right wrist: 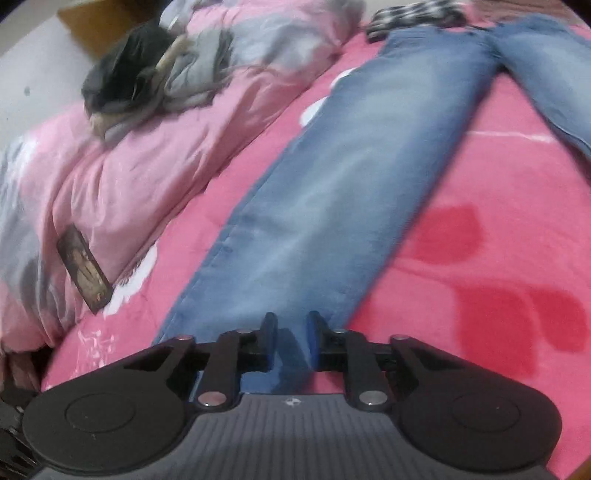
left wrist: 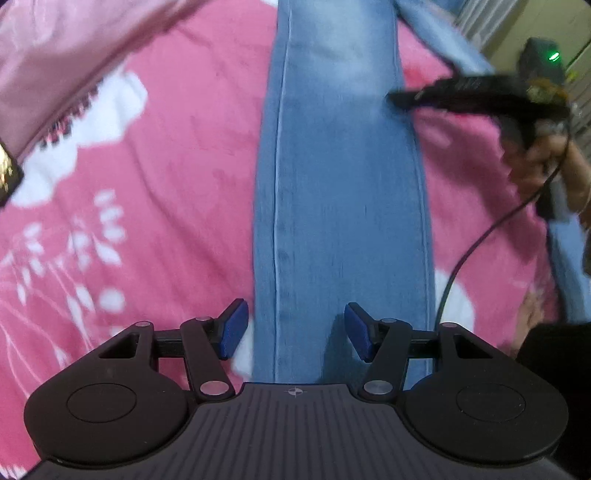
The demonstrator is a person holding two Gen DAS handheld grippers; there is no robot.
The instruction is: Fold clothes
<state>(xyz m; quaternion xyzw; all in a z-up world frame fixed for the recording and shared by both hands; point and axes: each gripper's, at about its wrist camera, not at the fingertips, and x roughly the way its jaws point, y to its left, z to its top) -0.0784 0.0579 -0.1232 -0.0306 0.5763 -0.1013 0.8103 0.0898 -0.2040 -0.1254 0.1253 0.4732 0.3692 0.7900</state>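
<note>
Light blue jeans (right wrist: 351, 184) lie spread flat on a pink bedsheet (right wrist: 480, 166), waist far away, both legs running toward me. My right gripper (right wrist: 293, 343) sits at the near end of one leg, its jaws nearly together with dark bunched denim between them. In the left wrist view a jeans leg (left wrist: 340, 184) runs straight up the middle. My left gripper (left wrist: 295, 328) hovers over it, open, blue pads (left wrist: 234, 328) wide apart and holding nothing. The right gripper (left wrist: 397, 99), held by a hand (left wrist: 535, 158), shows at the upper right by the leg's edge.
A rumpled pink quilt (right wrist: 147, 166) lies along the left of the bed, with a pile of dark and grey clothes (right wrist: 147, 74) on it. A checkered garment (right wrist: 413, 14) lies beyond the waistband. A black cable (left wrist: 480, 240) hangs from the right gripper.
</note>
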